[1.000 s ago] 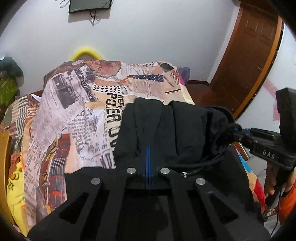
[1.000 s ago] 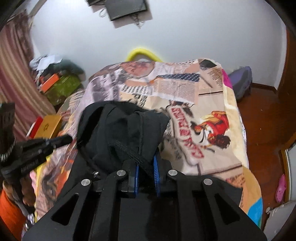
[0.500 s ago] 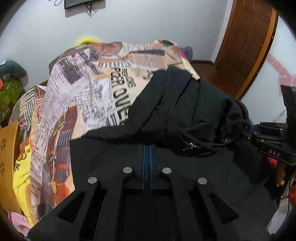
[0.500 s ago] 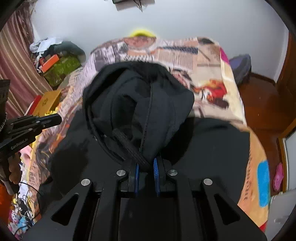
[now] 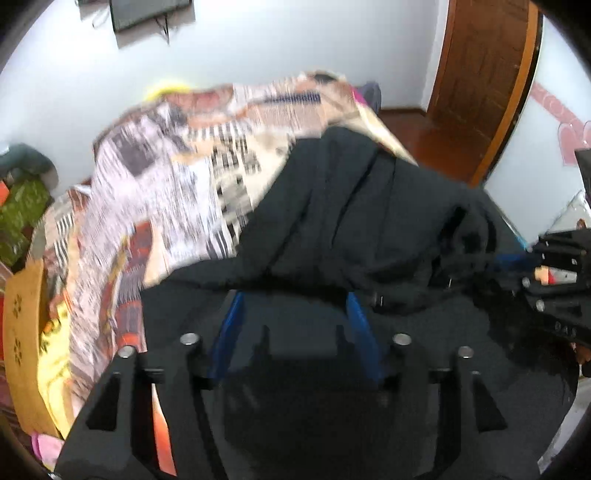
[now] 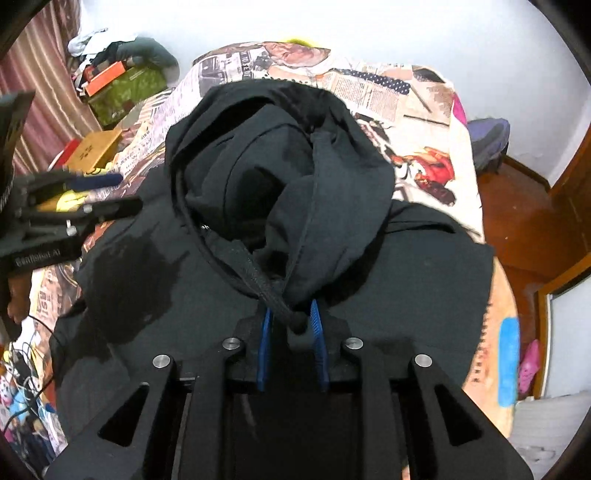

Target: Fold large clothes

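A black hooded garment (image 5: pixel 369 229) lies folded over itself on a bed with a newspaper-print sheet (image 5: pixel 177 177). My left gripper (image 5: pixel 295 306) is open, its blue pads spread wide over the black cloth, holding nothing. My right gripper (image 6: pixel 291 317) has its jaws partly apart, with the hood's edge and black drawstring (image 6: pixel 258 273) still lying between the blue pads. The garment (image 6: pixel 295 166) fills the middle of the right wrist view, hood bunched on top. Each gripper shows at the other view's edge.
A wooden door (image 5: pixel 480 74) and wooden floor (image 6: pixel 524 221) lie to the right of the bed. Bags and boxes (image 6: pixel 118 85) pile against the wall at the left. A dark screen (image 5: pixel 147 14) hangs on the wall.
Both grippers carried the garment's top edge toward me and lowered it onto the lower half. The left jaws have opened wide and let go; the right jaws have begun to part.
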`<act>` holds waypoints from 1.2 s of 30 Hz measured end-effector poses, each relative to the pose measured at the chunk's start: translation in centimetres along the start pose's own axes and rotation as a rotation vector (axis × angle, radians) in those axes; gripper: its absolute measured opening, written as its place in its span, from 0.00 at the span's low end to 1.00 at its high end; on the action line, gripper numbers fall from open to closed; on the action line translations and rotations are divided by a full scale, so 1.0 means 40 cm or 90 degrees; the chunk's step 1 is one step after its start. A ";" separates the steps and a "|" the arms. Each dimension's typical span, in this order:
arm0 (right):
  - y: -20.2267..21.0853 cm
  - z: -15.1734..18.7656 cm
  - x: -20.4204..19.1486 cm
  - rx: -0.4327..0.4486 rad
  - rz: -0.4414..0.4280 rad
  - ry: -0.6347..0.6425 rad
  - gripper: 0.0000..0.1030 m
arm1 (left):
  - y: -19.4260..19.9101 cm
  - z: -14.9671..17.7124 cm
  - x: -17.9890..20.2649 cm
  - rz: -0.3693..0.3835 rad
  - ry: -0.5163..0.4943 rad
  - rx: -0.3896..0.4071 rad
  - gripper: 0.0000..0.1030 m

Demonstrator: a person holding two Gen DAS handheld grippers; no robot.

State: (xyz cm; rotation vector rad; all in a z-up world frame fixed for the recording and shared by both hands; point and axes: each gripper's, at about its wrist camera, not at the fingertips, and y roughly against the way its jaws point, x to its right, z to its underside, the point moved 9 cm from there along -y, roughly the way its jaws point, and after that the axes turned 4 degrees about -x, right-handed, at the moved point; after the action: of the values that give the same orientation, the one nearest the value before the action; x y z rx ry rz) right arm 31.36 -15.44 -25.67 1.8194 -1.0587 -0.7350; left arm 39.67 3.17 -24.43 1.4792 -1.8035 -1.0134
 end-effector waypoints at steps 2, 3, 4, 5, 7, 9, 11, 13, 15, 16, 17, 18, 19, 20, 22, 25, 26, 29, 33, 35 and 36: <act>0.023 -0.002 0.006 0.014 0.002 0.003 0.20 | 0.015 -0.034 0.000 -0.002 -0.007 0.016 0.58; 0.040 -0.008 0.013 0.023 0.002 0.002 0.21 | 0.019 -0.050 0.000 -0.002 -0.009 0.021 0.59; 0.053 -0.011 0.020 0.030 0.001 -0.001 0.26 | 0.025 -0.072 -0.001 -0.001 -0.008 0.030 0.61; 0.062 -0.014 0.023 0.038 0.001 -0.004 0.31 | 0.029 -0.089 -0.001 0.000 -0.007 0.036 0.62; 0.093 -0.034 0.044 0.070 0.006 -0.015 0.39 | 0.036 -0.131 0.000 0.003 0.000 0.053 0.69; 0.119 -0.061 0.064 0.104 0.008 -0.028 0.46 | 0.038 -0.165 0.000 0.009 0.007 0.064 0.72; 0.130 -0.083 0.074 0.124 0.005 -0.042 0.50 | 0.029 -0.204 0.004 0.019 0.017 0.069 0.75; 0.129 -0.111 0.102 0.136 0.007 -0.065 0.50 | 0.008 -0.235 0.015 0.030 0.021 0.065 0.75; 0.112 -0.135 0.121 0.133 0.006 -0.087 0.50 | -0.026 -0.259 0.028 0.037 0.016 0.052 0.75; 0.096 -0.146 0.132 0.127 -0.001 -0.101 0.50 | -0.041 -0.267 0.029 0.038 0.015 0.047 0.75; 0.074 -0.155 0.142 0.116 -0.012 -0.115 0.50 | -0.067 -0.277 0.033 0.036 0.016 0.037 0.75; 0.052 -0.160 0.152 0.101 -0.022 -0.132 0.50 | -0.087 -0.283 0.036 0.032 0.017 0.028 0.75; 0.030 -0.161 0.159 0.088 -0.033 -0.149 0.50 | -0.114 -0.287 0.039 0.026 0.017 0.016 0.76; 0.009 -0.162 0.163 0.075 -0.045 -0.163 0.50 | -0.139 -0.289 0.043 0.027 0.018 0.007 0.76; -0.033 -0.164 0.170 0.050 -0.069 -0.183 0.50 | -0.178 -0.288 0.049 0.036 0.026 -0.011 0.76; -0.075 -0.162 0.176 0.022 -0.094 -0.211 0.50 | -0.217 -0.272 0.058 0.068 0.039 -0.035 0.75; -0.091 -0.163 0.177 0.014 -0.107 -0.222 0.50 | -0.224 -0.264 0.063 0.080 0.040 -0.040 0.75; -0.110 -0.160 0.181 -0.001 -0.128 -0.242 0.50 | -0.231 -0.240 0.066 0.109 0.044 -0.043 0.63; -0.107 -0.162 0.163 0.005 -0.137 -0.236 0.52 | -0.222 -0.213 0.045 0.116 0.047 -0.042 0.47; -0.100 -0.166 0.136 0.006 -0.145 -0.211 0.35 | -0.202 -0.194 0.039 0.111 0.041 -0.037 0.44; -0.091 -0.170 0.115 0.008 -0.157 -0.192 0.29 | -0.185 -0.184 0.038 0.106 0.035 -0.030 0.42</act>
State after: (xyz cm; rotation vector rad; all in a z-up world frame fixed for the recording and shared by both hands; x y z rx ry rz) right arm 40.33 -15.93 -26.24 1.9107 -1.0369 -1.1824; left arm 49.33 -0.38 -26.77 1.2920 -1.8179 -0.9172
